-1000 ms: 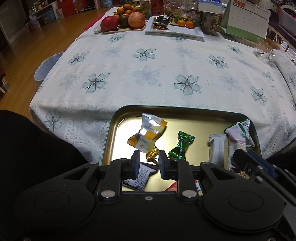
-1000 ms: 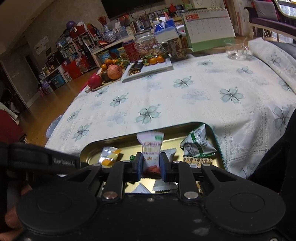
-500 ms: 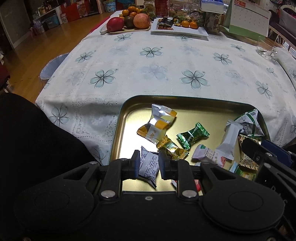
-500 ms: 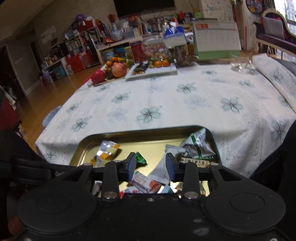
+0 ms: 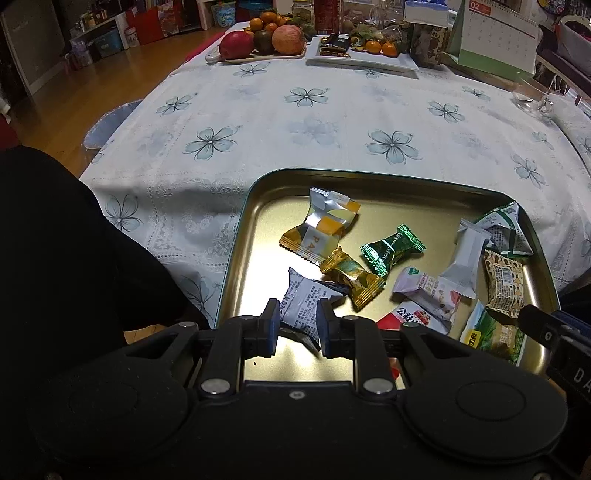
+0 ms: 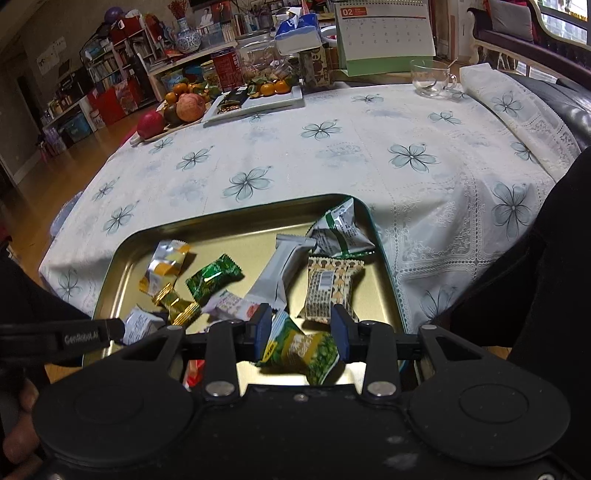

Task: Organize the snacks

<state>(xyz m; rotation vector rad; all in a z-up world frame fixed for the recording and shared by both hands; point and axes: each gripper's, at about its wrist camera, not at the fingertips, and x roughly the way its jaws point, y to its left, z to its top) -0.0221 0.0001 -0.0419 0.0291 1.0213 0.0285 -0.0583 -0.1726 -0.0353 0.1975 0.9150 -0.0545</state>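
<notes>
I am holding my left gripper low over the near edge of the gold tin, and its pads are pinching a pale printed packet that is sticking out ahead of them. My right gripper is hanging over the near right part of the same tin; its jaws are standing apart after opening within the last second, and a green packet is lying between them. Whether the pads are touching that packet I cannot tell.

The snacks are all lying inside the tin, which is sitting on the flowered tablecloth at the near edge. A silver-and-orange packet is lying toward the far left, a gold candy and a green candy are lying near the middle, and a white bar, a brown patterned packet and a green-and-white bag are crowding the right side. A pink-and-white packet is lying just beside the white bar.

At the far end of the table, fruit and a calendar are standing.
</notes>
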